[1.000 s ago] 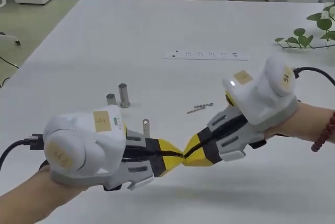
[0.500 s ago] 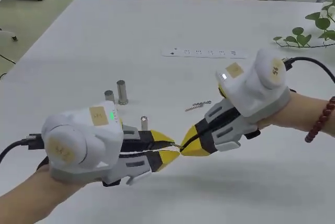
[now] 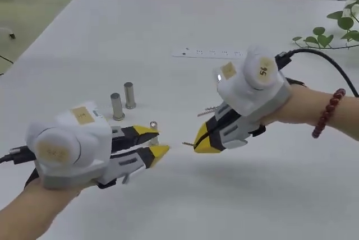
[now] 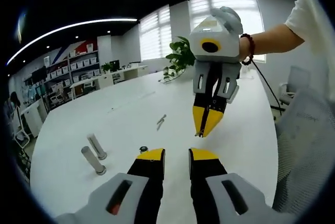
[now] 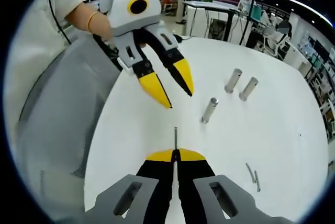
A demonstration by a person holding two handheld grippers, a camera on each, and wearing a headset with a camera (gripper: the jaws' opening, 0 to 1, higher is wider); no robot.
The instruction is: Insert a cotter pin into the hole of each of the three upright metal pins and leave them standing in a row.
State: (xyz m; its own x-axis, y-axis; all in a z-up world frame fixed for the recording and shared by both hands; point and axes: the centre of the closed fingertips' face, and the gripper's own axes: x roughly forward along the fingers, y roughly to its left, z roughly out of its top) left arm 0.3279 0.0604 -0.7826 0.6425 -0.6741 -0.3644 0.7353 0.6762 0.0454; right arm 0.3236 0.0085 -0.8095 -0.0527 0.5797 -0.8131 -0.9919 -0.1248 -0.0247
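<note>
Three upright metal pins stand left of centre: two close together [image 3: 129, 95] [image 3: 116, 106] and a shorter one [image 3: 153, 125] just behind my left gripper's upper jaw. My left gripper [image 3: 157, 140] is open and holds nothing. A small gap to its right, my right gripper [image 3: 199, 144] is shut on a thin cotter pin [image 3: 188, 143] that points toward the left gripper. In the right gripper view the cotter pin [image 5: 175, 137] sticks out of the shut jaws, with the open left gripper [image 5: 179, 98] above it and the nearest metal pin [image 5: 209, 110] to the right.
Loose cotter pins [image 3: 210, 109] lie on the white table [image 3: 112, 38], partly behind my right gripper. A white power strip [image 3: 210, 54] lies farther back. Plant leaves [image 3: 336, 32] reach in at the right edge. A cable trails from each gripper.
The two grippers' tips met a second ago. The left gripper has opened and drawn back to the left; the right gripper keeps the cotter pin and has moved slightly up and away.
</note>
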